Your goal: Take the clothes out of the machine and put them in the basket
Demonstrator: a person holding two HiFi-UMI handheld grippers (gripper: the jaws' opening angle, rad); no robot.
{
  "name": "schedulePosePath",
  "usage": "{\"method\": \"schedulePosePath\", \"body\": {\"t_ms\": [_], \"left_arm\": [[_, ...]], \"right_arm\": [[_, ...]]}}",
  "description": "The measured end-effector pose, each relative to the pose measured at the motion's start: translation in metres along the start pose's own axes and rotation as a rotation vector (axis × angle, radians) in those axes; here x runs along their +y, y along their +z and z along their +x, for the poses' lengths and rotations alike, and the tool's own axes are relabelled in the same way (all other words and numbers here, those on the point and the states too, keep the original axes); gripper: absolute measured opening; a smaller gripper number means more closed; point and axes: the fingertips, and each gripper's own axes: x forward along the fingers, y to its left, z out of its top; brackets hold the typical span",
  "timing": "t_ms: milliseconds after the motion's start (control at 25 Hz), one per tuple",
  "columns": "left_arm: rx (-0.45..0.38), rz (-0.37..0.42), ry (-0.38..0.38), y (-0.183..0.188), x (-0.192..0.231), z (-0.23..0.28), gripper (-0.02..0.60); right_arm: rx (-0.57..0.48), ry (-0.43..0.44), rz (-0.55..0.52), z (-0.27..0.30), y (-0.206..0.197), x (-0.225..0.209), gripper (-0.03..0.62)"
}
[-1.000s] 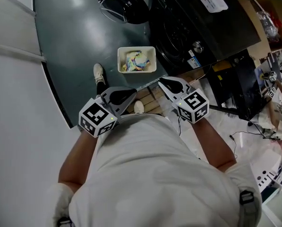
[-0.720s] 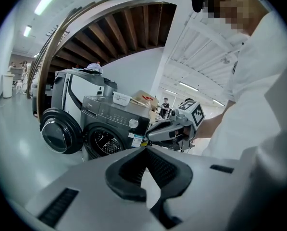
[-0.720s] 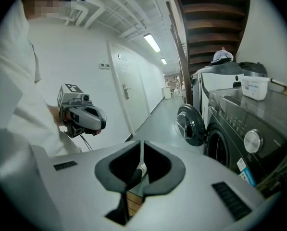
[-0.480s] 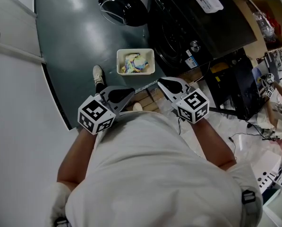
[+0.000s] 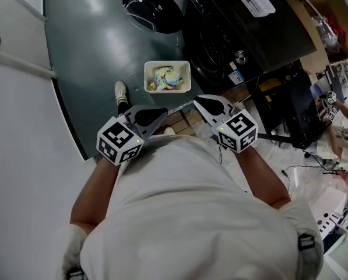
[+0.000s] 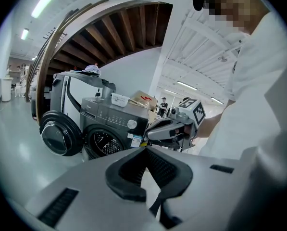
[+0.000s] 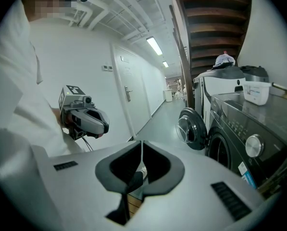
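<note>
With my left fingers [image 5: 143, 117] and right fingers [image 5: 210, 105] both closed on nothing, the machine [image 5: 220, 45] lies ahead, nearer my right, and the basket [image 5: 148, 69] of clothes [image 5: 165, 77] sits on the floor just in front of it.

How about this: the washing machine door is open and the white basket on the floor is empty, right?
Not quite. The washing machine door is open, but the white basket on the floor is not empty: colourful clothes lie in it. The head view shows this.
</note>
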Motion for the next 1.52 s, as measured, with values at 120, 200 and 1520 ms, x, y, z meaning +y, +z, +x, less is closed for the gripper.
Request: {"method": "schedulePosePath", "body": {"t_ms": [120,200,1520], "left_arm": [[0.0,-0.002,0.002,-0.001,0.001,0.001,-0.003],[-0.002,-0.008,0.004,-0.003,0.003,0.0,-0.002],[0.027,-0.029,0.02,0.0,0.022,0.022,-0.002]], "right_arm": [[-0.012,0.002,-0.001,0.0,0.002,0.001,0.017],[-0.02,0.005,-0.004,0.001,0.002,0.004,0.017],[-0.066,-0.01,0.002,-0.002,-0.008,-0.01,0.005]]}}
